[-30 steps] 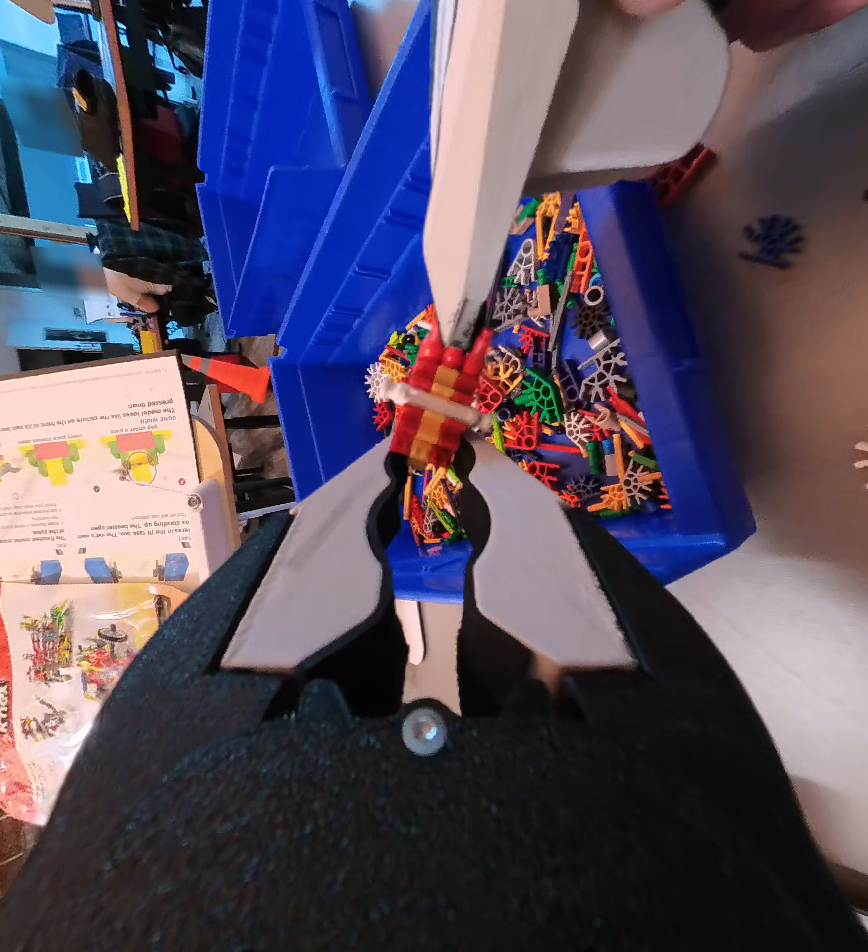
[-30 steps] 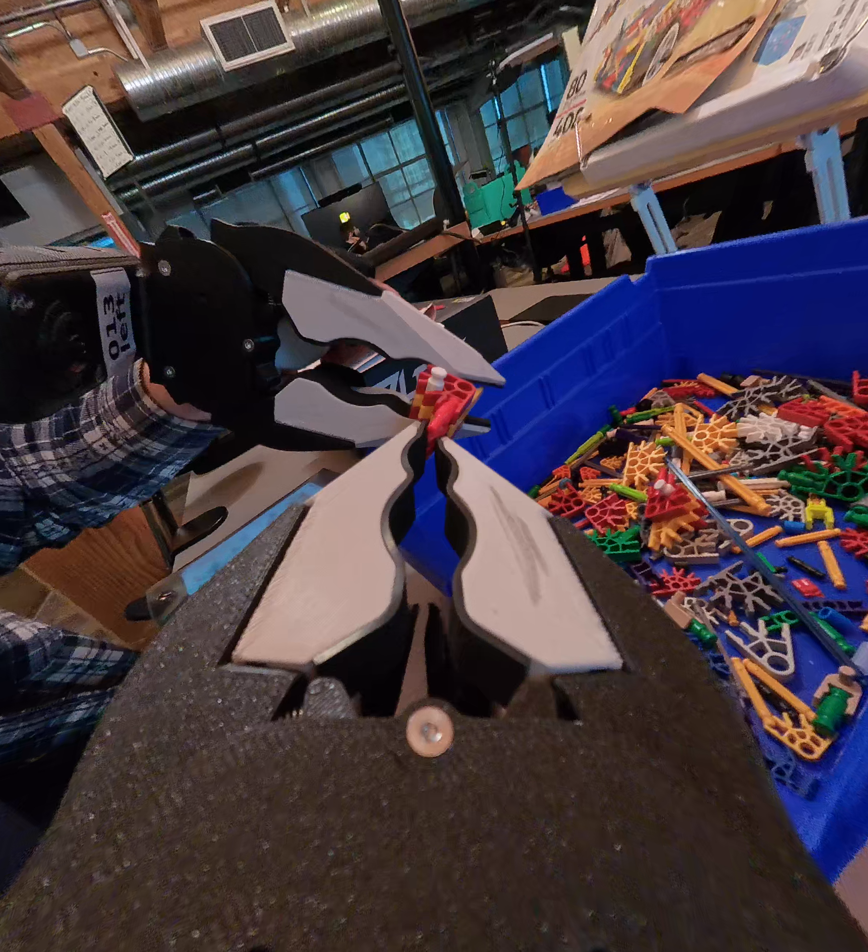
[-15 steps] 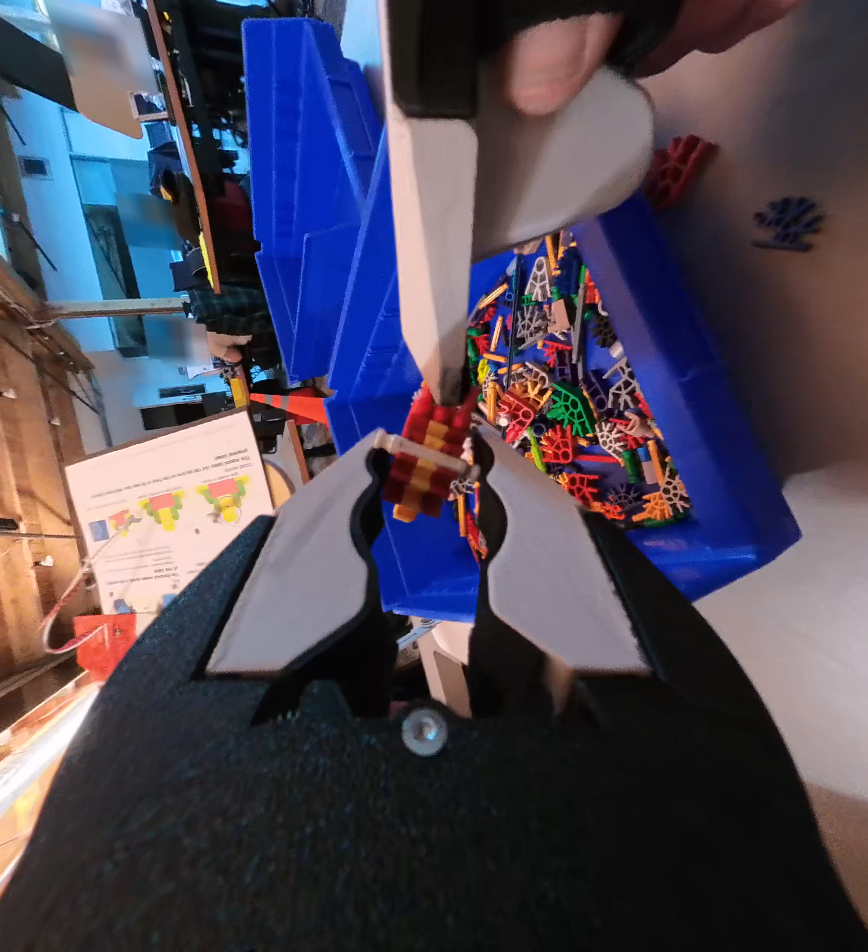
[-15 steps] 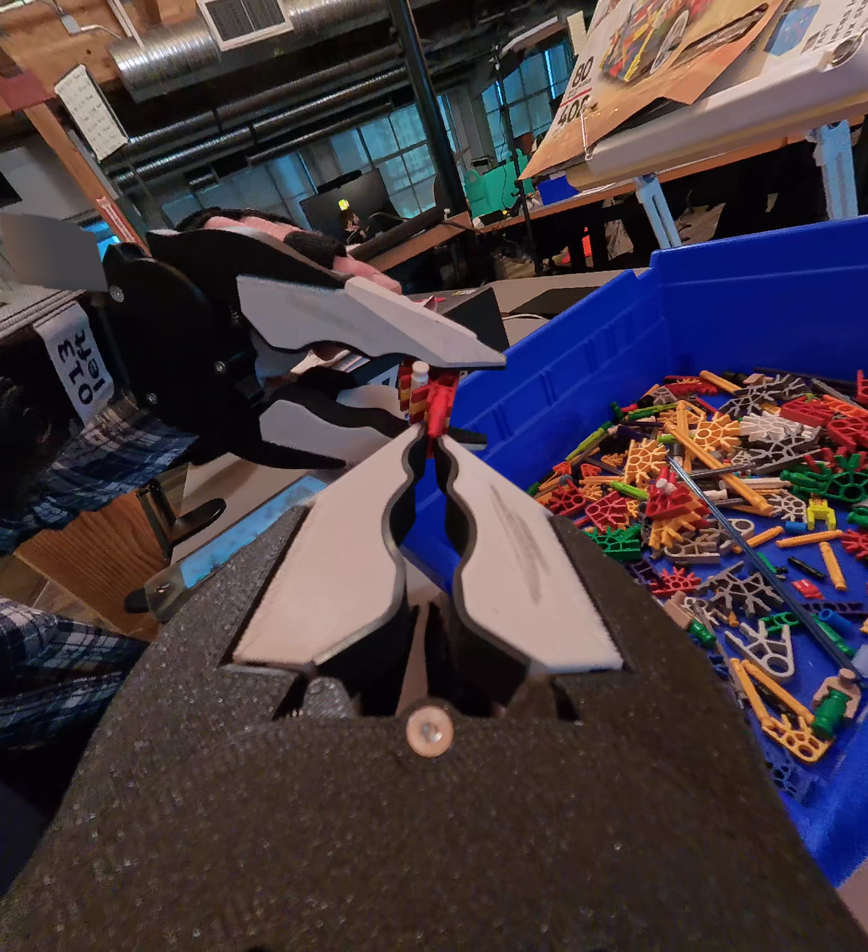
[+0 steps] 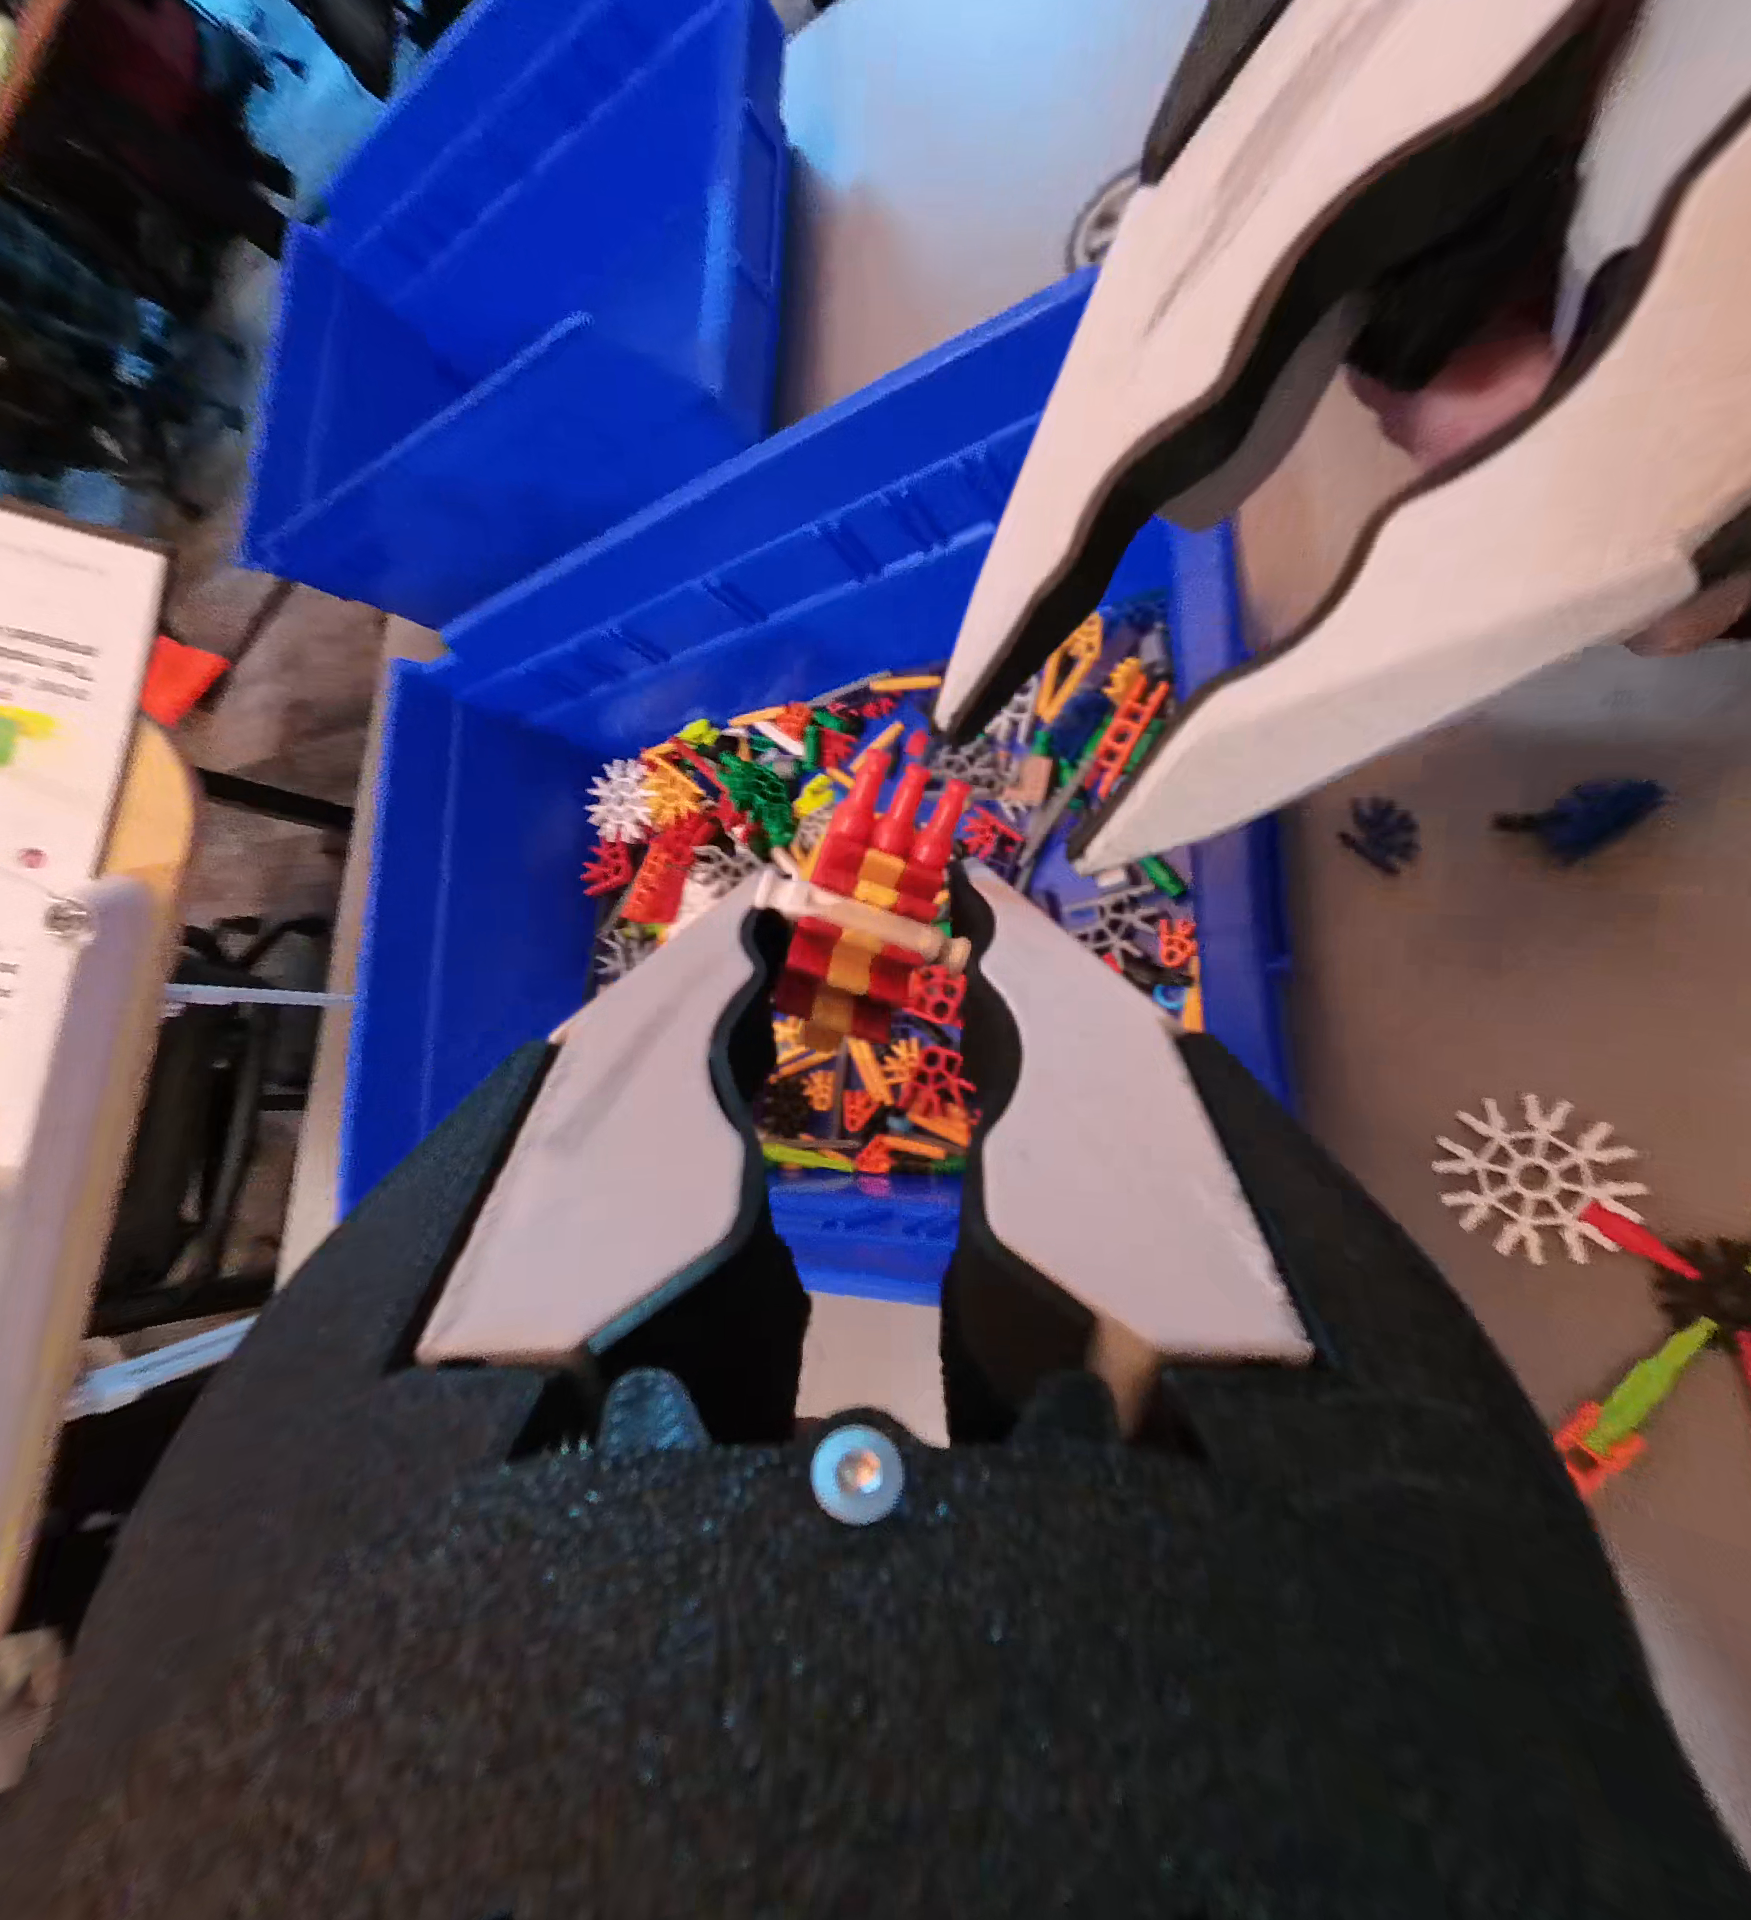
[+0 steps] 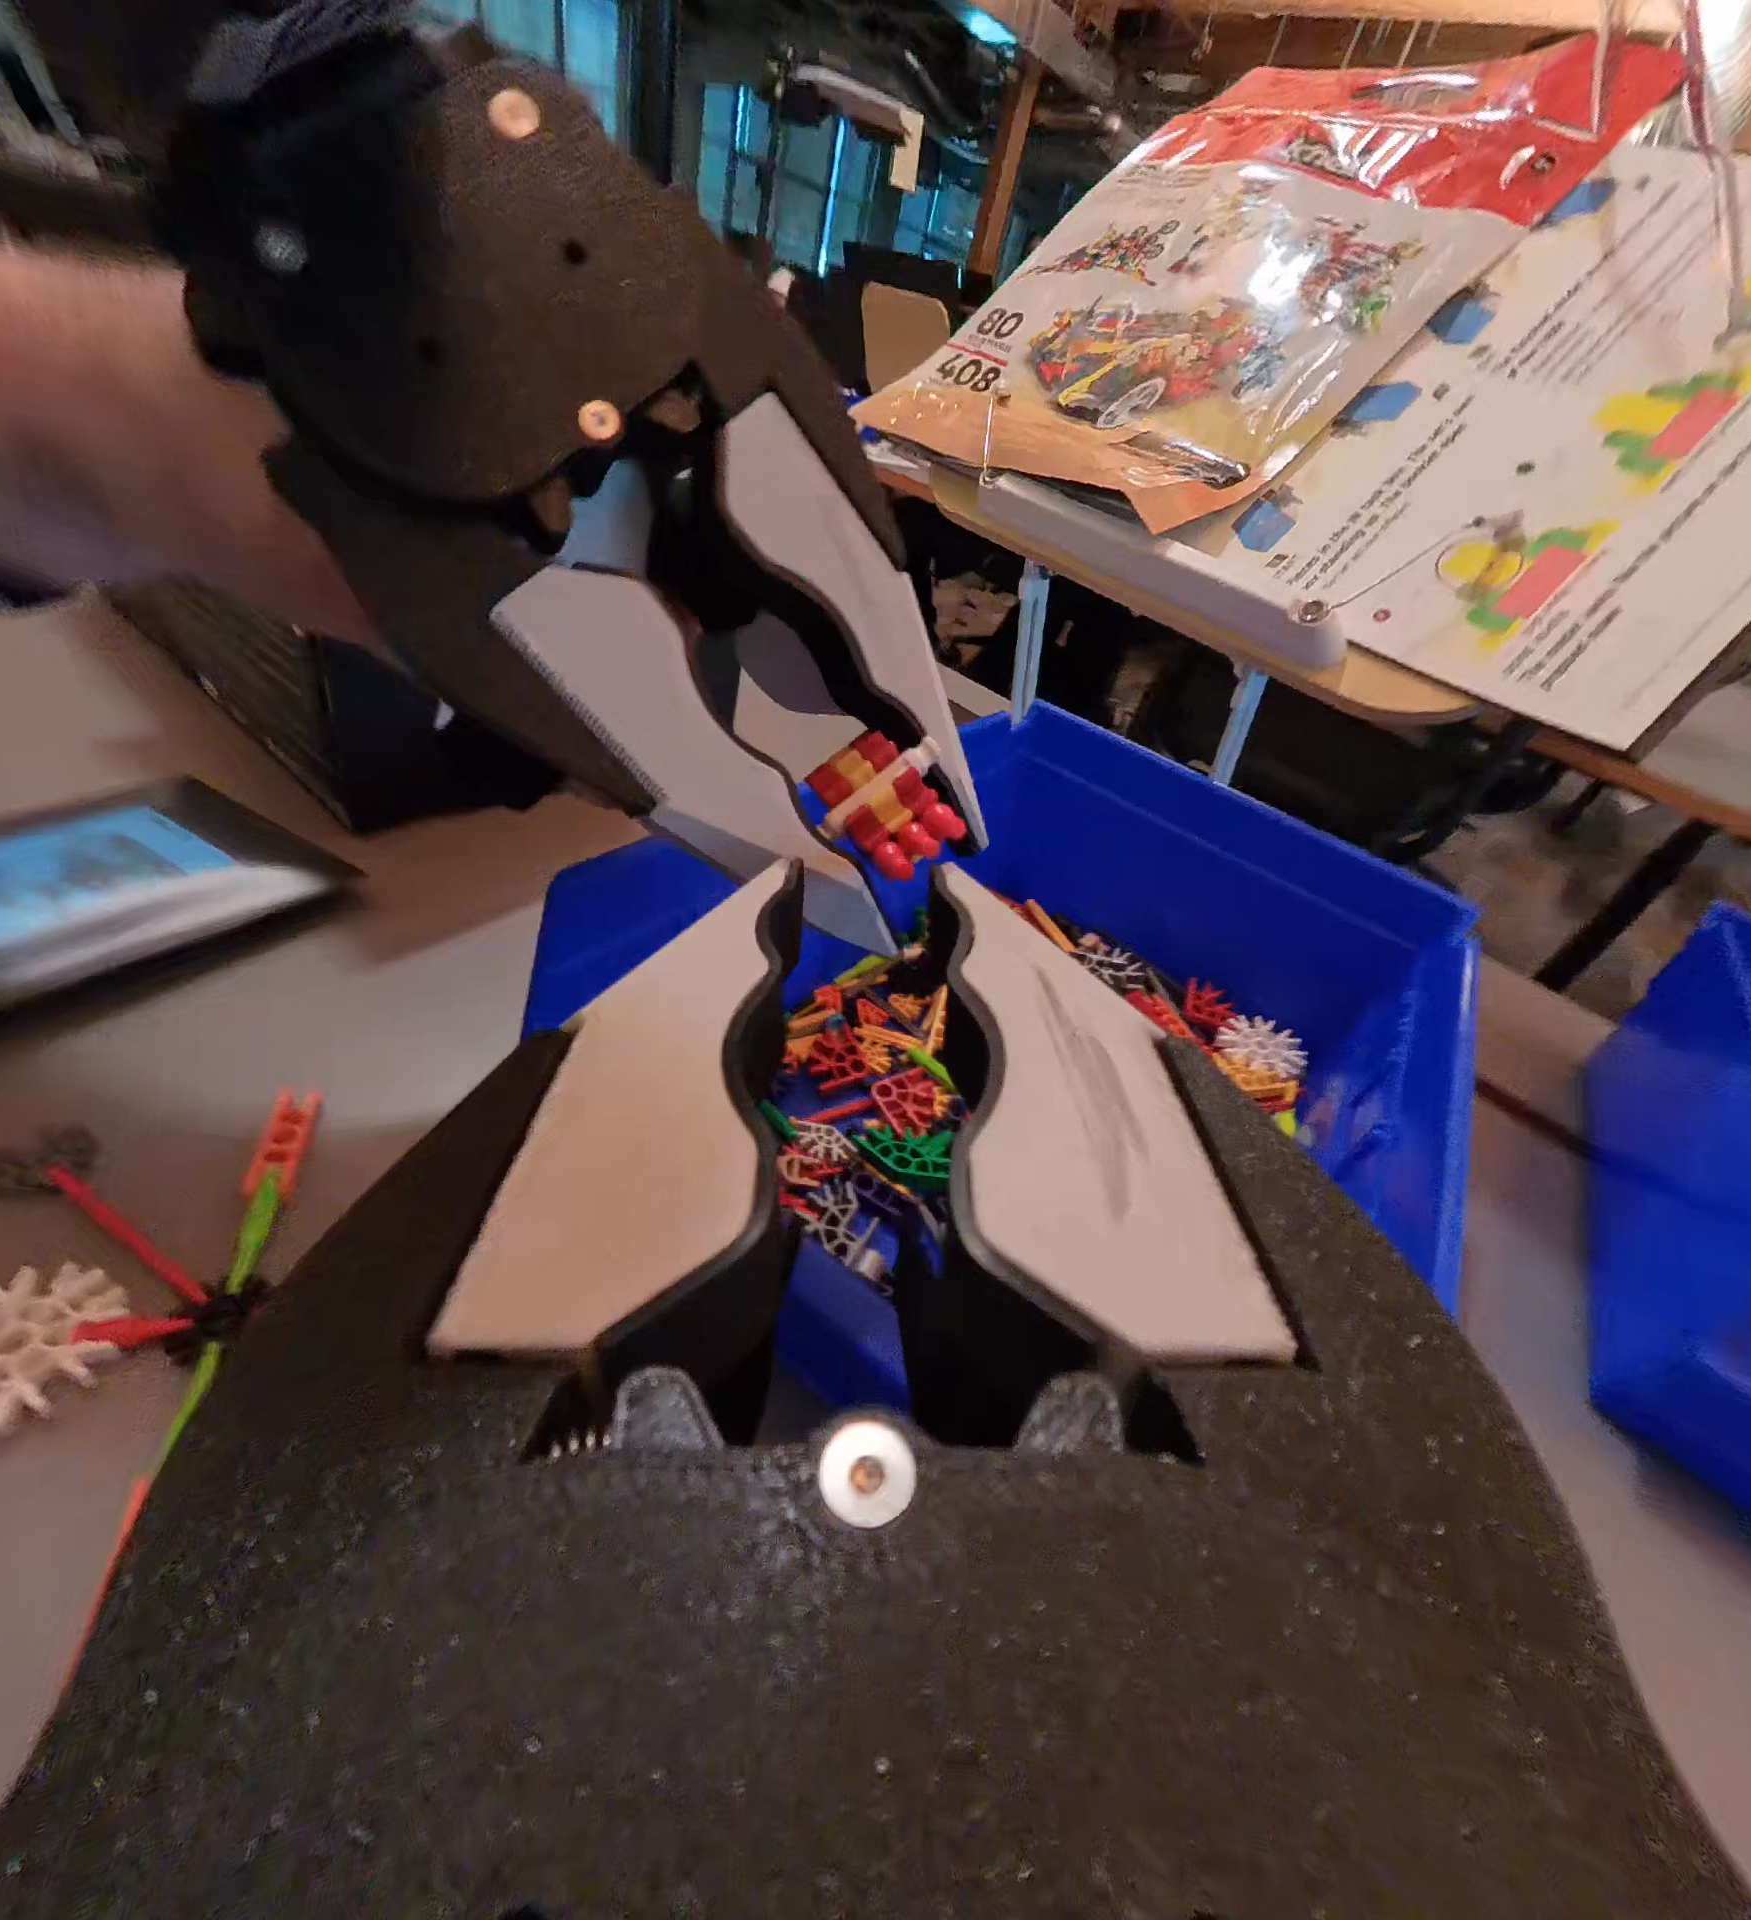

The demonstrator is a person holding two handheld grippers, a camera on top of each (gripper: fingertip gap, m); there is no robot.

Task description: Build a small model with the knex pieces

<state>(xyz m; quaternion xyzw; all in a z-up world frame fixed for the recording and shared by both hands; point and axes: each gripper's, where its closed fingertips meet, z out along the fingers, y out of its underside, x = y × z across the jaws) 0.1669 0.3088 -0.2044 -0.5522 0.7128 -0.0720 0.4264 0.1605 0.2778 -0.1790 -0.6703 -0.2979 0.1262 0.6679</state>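
My left gripper (image 5: 860,904) is shut on a small red-and-yellow brick assembly (image 5: 876,873) with a white rod across it and three red pegs pointing forward. It holds it above the blue bin (image 5: 455,935) full of mixed colourful construction pieces. My right gripper (image 6: 866,883) is open and empty, its tips just below and in front of the assembly (image 6: 881,800), apart from it. In the left wrist view the right gripper (image 5: 1016,790) comes in from the upper right with its jaws spread. The left gripper (image 6: 928,894) also shows in the right wrist view.
A white snowflake connector (image 5: 1536,1174) and a black hub with red and green rods (image 5: 1728,1294) lie on the grey table beside the bin. More blue bins (image 5: 538,312) (image 6: 1723,1195) stand nearby. An instruction board (image 6: 1577,436), a toy bag (image 6: 1214,270) and a tablet (image 6: 92,883) are around. My left and right fingertips are right by each other. Left tips and right tips are each some 15 cm from the white snowflake connector (image 5: 1536,1174).
My right gripper has let go of the assembly, opened and drawn back. The left gripper keeps hold of it and has turned so both now point down over the bin.
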